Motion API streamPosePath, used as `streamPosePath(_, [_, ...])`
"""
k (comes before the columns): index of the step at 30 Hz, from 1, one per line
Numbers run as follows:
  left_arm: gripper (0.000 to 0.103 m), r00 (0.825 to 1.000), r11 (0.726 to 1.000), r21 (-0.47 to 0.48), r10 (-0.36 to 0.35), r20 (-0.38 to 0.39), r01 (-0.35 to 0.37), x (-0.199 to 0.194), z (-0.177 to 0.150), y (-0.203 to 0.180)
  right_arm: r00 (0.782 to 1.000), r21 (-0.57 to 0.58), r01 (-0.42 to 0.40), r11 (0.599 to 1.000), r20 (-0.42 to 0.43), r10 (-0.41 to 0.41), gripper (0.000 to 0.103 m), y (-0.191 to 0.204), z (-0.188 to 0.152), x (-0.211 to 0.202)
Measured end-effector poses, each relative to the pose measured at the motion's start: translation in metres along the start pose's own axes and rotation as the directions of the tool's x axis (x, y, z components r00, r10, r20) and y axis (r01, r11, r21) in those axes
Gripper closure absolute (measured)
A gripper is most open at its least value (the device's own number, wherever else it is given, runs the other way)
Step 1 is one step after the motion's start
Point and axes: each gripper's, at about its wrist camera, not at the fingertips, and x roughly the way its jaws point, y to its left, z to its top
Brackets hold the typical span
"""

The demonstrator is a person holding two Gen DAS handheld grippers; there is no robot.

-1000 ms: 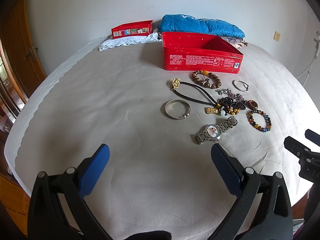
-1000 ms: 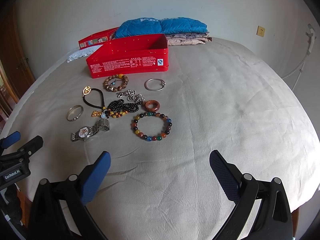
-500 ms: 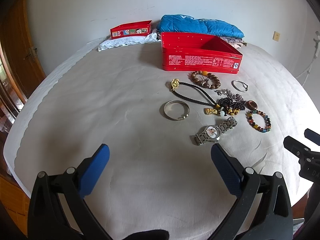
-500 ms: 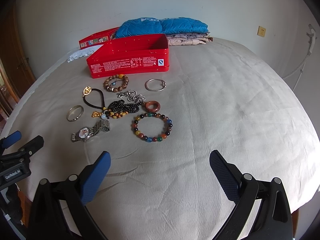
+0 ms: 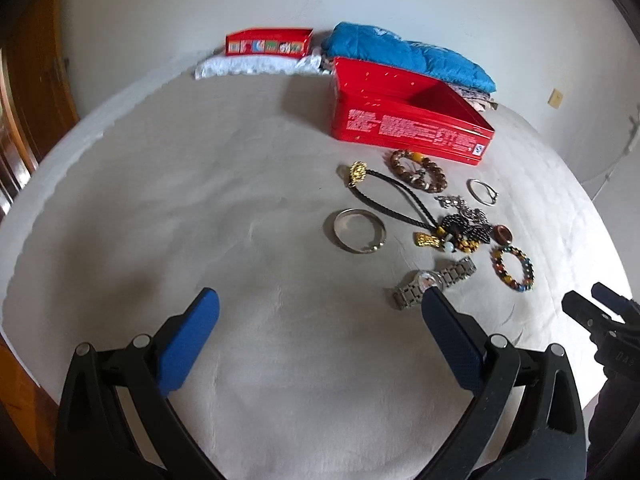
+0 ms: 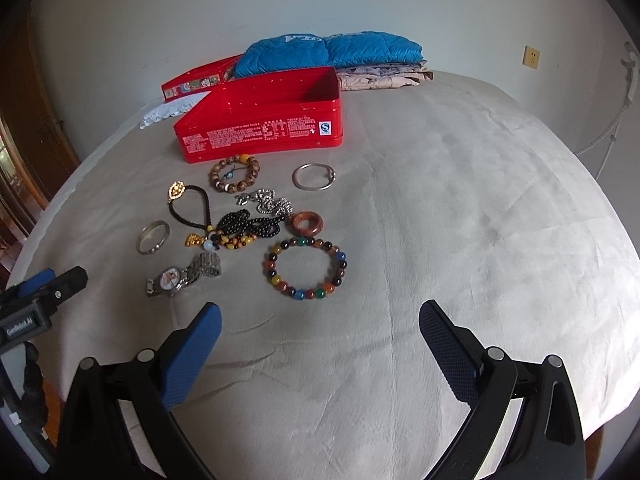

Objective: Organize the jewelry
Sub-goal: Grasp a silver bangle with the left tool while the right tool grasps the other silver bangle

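Loose jewelry lies on a pale cloth in front of an open red tin box [image 6: 264,128] [image 5: 408,120]. A colourful bead bracelet [image 6: 306,268] [image 5: 513,268] is nearest my right gripper [image 6: 320,328], which hangs open and empty just short of it. A metal watch [image 6: 182,274] [image 5: 432,282] lies beside the right fingertip of my left gripper [image 5: 320,316], also open and empty. Further off are a silver bangle [image 5: 359,231], a brown bead bracelet [image 6: 234,174], a thin silver ring bangle [image 6: 313,177], a brown wooden ring [image 6: 307,223], a black cord with gold pendants [image 6: 192,216] and black beads [image 6: 248,226].
A second red box [image 5: 268,42] sits on white lace at the back, beside folded blue and patterned bedding [image 6: 332,54]. Wooden furniture [image 5: 24,92] stands at the left. The cloth's front edge drops off below both grippers. Each gripper shows at the other view's side edge.
The left gripper has swung left and tilted, so the jewelry and box now sit further right and its right fingertip is beside the watch. The right gripper has barely moved.
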Motion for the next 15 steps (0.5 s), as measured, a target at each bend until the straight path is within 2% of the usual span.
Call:
streamPosePath(4, [0.004,0.999,1.000,0.023,0.019,-0.034,-0.018,0.018,0.017,-0.001,0.998,0.013,-0.060,0.998,-0.029,0.060,0.004,-0.005,0.014,0.009])
streamPosePath(6, [0.004,0.998,0.998,0.054,0.030,-0.060,-0.026,0.029,0.028,-0.007,0.995,0.020,-0.086,0.996,-0.050,0.087,0.010,-0.008,0.022,0.016])
streamPosePath(11, [0.005,0.989,0.996,0.093,-0.003,-0.148,0.017,0.056,0.046,-0.022,0.990,0.043,-0.105,0.994,-0.090,0.109,0.015,-0.017,0.053,0.035])
streamPosePath(13, [0.009,0.983,0.993,0.114,0.005,-0.186,0.016,0.070,0.052,-0.028,0.988,0.041,-0.107,0.993,-0.105,0.111,0.017,-0.020,0.064,0.043])
streamPosePath(15, [0.023,0.971,0.993,0.112,0.005,-0.238,0.022,0.084,0.056,-0.030,0.987,0.042,-0.102,0.994,-0.119,0.106,0.018,-0.022,0.074,0.052])
